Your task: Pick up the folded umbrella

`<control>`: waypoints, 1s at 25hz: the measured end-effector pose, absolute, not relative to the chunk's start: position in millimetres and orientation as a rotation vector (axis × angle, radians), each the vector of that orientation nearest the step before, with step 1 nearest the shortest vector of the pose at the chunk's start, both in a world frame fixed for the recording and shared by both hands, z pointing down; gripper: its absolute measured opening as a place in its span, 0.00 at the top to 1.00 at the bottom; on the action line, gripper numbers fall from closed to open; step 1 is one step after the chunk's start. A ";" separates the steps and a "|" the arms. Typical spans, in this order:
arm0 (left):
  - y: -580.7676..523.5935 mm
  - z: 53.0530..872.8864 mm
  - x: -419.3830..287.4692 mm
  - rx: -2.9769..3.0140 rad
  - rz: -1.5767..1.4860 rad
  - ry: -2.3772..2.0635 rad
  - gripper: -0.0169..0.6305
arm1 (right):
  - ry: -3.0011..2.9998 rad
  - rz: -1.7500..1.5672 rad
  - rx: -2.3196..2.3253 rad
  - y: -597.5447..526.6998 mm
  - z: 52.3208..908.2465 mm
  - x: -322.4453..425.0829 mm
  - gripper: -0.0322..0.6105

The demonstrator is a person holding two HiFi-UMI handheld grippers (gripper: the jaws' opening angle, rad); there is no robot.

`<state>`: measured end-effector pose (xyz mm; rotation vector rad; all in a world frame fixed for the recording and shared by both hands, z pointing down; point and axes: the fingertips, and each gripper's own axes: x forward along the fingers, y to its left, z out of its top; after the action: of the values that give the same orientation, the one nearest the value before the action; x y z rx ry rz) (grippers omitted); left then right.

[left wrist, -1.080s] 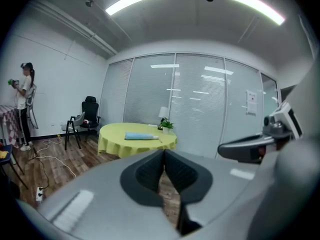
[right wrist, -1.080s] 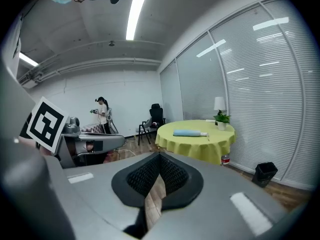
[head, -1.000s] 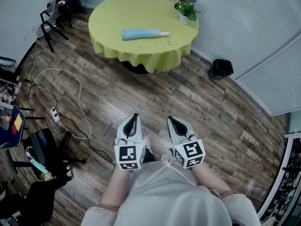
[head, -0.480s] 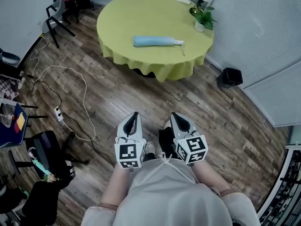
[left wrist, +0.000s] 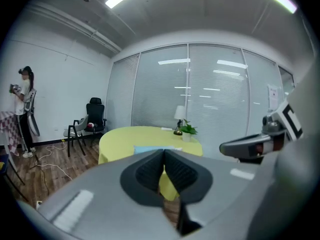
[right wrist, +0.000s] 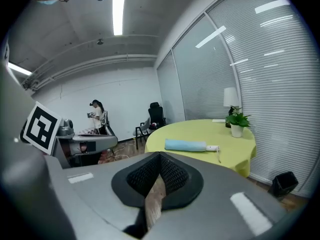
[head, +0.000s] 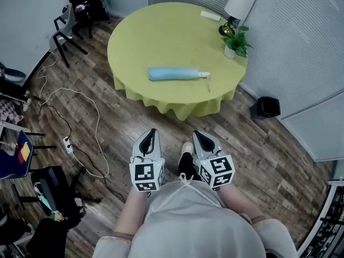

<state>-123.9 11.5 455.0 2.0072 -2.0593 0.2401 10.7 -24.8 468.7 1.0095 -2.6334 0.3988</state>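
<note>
Folded umbrella flat on table

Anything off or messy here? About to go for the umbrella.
Nothing spilled or damaged. The folded umbrella lies flat on the round table, and the plant stands upright. Only oddity: a white cable and power strip sprawl loose over the floor left of the table, a possible trip hazard.

round desk with yellow-green cloth: folded umbrella near front edge; potted plant, lamp, flat white item along far rim.
</note>
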 end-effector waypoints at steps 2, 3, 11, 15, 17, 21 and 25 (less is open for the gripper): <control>-21.7 452.3 -124.5 2.007 0.246 -2.069 0.96 | -2.641 0.395 0.999 -59.0 466.5 9.1 0.95; -38.1 451.5 -124.1 2.007 0.250 -2.071 0.96 | -2.644 0.395 0.993 -76.3 465.6 8.4 0.95; -160.9 455.1 -119.4 1.974 0.277 -2.064 0.96 | -2.678 0.364 0.902 -198.9 459.3 3.9 0.95; -199.3 465.6 -123.8 1.958 0.306 -2.047 0.96 | -2.664 0.384 0.889 -234.2 466.2 1.0 0.95; -216.8 472.4 -126.9 1.973 0.341 -2.030 0.96 | -2.655 0.392 0.895 -250.3 471.4 -1.6 0.95; -249.2 490.2 -136.0 1.979 0.402 -1.947 0.96 | -2.614 0.416 0.943 -278.4 481.0 -6.1 0.95; -277.6 505.7 -142.2 2.069 0.547 -1.832 0.96 | -2.566 0.447 1.035 -302.3 489.5 -11.0 0.95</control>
<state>-142.2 -277.6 505.7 2.0691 -1.8317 0.5469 -11.0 -302.3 489.5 1.0347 -2.5657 0.4470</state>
